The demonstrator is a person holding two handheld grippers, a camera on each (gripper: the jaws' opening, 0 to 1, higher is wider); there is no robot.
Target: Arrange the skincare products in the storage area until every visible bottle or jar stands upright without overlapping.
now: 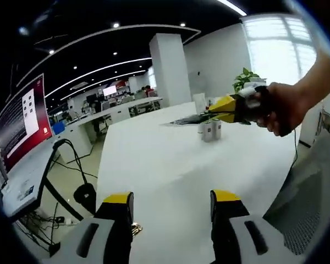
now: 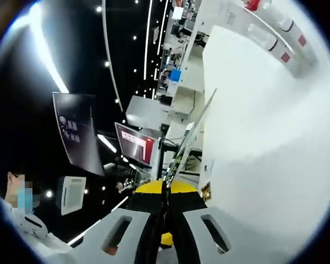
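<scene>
A few small pale bottles (image 1: 209,131) stand close together on the white table (image 1: 154,165), far from my left gripper (image 1: 171,199), which is open with nothing between its yellow-tipped jaws. A hand holds my right gripper (image 1: 219,105) just above and behind those bottles. In the right gripper view my right gripper (image 2: 165,188) is shut on a thin flat sheet (image 2: 190,137), seen edge-on and running away from the jaws. The same sheet (image 1: 186,119) looks dark and lies low over the table. Pale bottles with red marks (image 2: 275,38) line the table's far edge.
A potted plant (image 1: 245,80) stands behind the bottles by a bright window. A mesh chair back (image 1: 308,198) is at the right. Left of the table are a desk with a red monitor (image 1: 23,118) and floor cables (image 1: 71,165). A person in white (image 2: 27,225) stands nearby.
</scene>
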